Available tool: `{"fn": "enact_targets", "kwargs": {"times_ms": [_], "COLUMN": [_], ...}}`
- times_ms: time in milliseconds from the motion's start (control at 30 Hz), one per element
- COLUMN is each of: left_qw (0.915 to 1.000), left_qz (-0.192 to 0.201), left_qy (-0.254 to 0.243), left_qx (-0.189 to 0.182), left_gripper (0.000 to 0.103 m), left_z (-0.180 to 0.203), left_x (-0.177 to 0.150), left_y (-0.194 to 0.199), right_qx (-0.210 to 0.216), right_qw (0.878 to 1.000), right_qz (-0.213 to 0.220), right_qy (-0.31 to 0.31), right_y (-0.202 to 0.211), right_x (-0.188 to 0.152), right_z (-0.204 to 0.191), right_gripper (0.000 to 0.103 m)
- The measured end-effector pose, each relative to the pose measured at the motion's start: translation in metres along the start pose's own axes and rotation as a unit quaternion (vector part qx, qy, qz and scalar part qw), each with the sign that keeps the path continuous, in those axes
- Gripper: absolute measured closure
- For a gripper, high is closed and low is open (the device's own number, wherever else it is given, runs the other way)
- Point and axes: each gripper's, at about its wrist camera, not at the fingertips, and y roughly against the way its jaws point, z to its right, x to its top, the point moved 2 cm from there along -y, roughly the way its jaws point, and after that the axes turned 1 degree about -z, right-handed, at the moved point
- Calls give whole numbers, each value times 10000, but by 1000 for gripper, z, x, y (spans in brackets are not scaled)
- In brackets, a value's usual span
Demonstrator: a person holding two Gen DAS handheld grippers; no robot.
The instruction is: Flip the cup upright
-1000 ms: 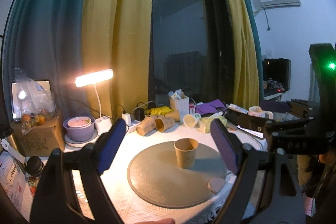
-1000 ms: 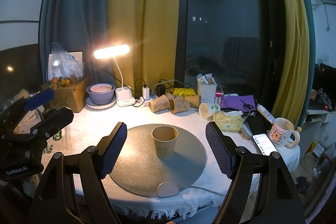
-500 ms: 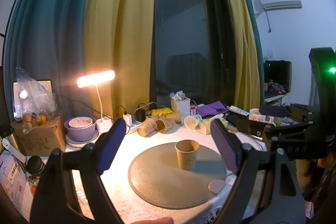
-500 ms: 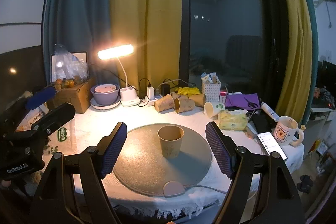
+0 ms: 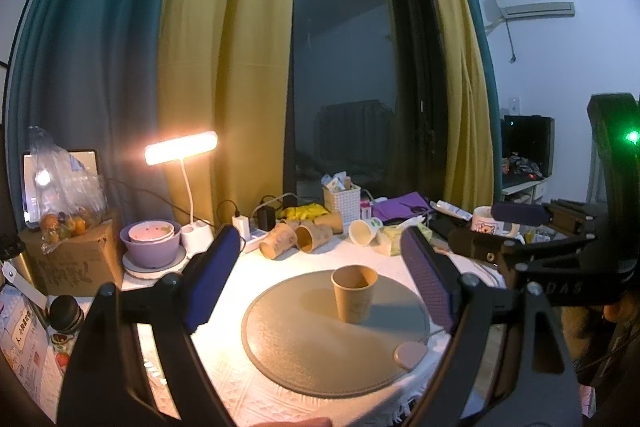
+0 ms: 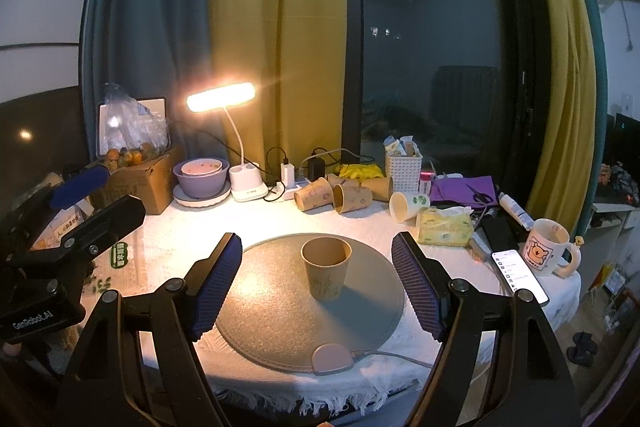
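Note:
A brown paper cup (image 5: 353, 294) stands upright, mouth up, on a round grey mat (image 5: 304, 347); it also shows in the right wrist view (image 6: 325, 273) on the same mat (image 6: 280, 327). My left gripper (image 5: 320, 287) is open and empty, held back from the cup on the near side. My right gripper (image 6: 316, 287) is open and empty, also back from the cup. Each gripper shows at the edge of the other's view: the right one (image 5: 532, 227) and the left one (image 6: 80, 203).
Several paper cups (image 6: 340, 193) lie on their sides at the back. A lit desk lamp (image 6: 222, 98), purple bowl (image 6: 202, 179), cardboard box (image 6: 136, 179), white basket (image 6: 403, 165), tissue pack (image 6: 444, 229), mug (image 6: 546, 247) and phone (image 6: 520, 277) surround the mat.
Both grippers have drawn back and risen slightly from the table. The cup has stayed upright on the mat.

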Motion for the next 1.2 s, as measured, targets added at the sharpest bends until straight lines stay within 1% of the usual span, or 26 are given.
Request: {"fn": "enact_targets", "kwargs": {"times_ms": [467,667,1200], "left_qw": [10000,10000,9999], "left_qz": [-24,-47,-75], "left_qy": [18,39,64], "left_qx": [-3,-7,-17], "left_gripper": [19,19,19], "left_z": [2,10,12], "left_x": [-2,-5,-3], "left_y": [0,4,1], "right_qx": [-3,-6,-6], "right_qw": [10000,10000,10000], "right_qz": [-9,-13,-17], "right_qy": [-1,0,-3], "right_y": [0,-1,-1], "right_x": [0,0,0], "right_z": [-2,-2,-2], "right_gripper": [23,23,23]}}
